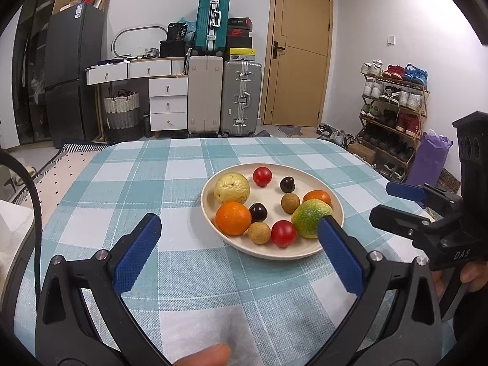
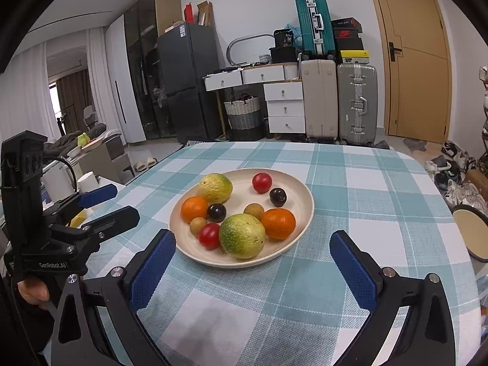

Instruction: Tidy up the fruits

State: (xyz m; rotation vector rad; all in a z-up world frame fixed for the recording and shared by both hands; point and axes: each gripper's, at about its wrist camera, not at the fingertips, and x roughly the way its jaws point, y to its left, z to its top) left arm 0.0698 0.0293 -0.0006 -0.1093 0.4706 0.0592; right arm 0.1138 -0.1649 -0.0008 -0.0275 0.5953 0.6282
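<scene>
Fruits all lie on plate (image 2: pixel 300 228), mid-table (image 2: pixel 381 183), nearer the front edge. Left tool (image 1: pixel 241 244) and right tool (image 2: pixel 253 253) gape wide, empty, just short of it. Judged: sorting appears finished; next, withdraw clear.

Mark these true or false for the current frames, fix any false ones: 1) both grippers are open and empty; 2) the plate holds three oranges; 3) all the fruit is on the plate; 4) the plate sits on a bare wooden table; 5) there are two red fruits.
1) Left gripper and right gripper are open and empty: true.
2) Three oranges: false. The plate holds two, one orange near the right gripper and another orange at the far side.
3) All fruit on the plate: true, none lies on the cloth.
4) Bare wooden table: false. It sits on a blue-and-white checked tablecloth.
5) Two red fruits: true, a red fruit and another red fruit.
</scene>
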